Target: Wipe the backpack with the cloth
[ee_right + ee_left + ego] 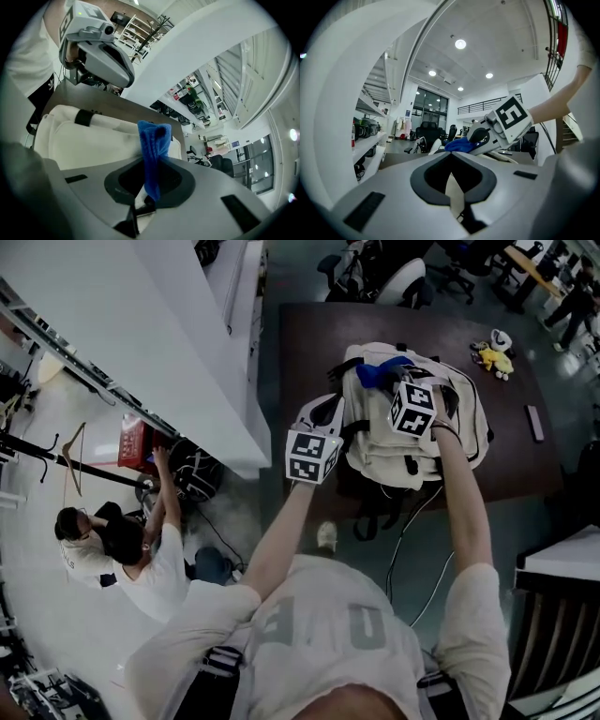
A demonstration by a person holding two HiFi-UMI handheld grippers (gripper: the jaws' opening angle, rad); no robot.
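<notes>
Office hall, white shelving to one side, chairs beyond; dark bench [300,343] below me, carrying the lot

1. backpack [394,442]: cream, soft, lying flat toward the bench's near edge, black straps hanging over it
2. cloth [153,140]: blue, folded narrow, clamped in the jaws of my right gripper [152,161]; a short tuft stands past the tips, over the backpack's upper part; whether it touches the fabric I cannot tell
3. jaws of my left gripper [451,161]: closed, held level just beside the backpack's left edge; a pale strip shows in the seam — backpack strap or my own part, I cannot tell
4. yellow toy [494,357]: far right of the bench, well apart from the work

Hazards, as I judge them

a. so little cloth stands proud that a steep stroke could put hard jaw tips on the fabric instead of the cloth
b. dragging may tug the cloth out of my grip, since only one end is held
c. a limp bag this near the edge could slide or bunch under the push if my left side is not steadying it — the hanging straps would help it go
</notes>
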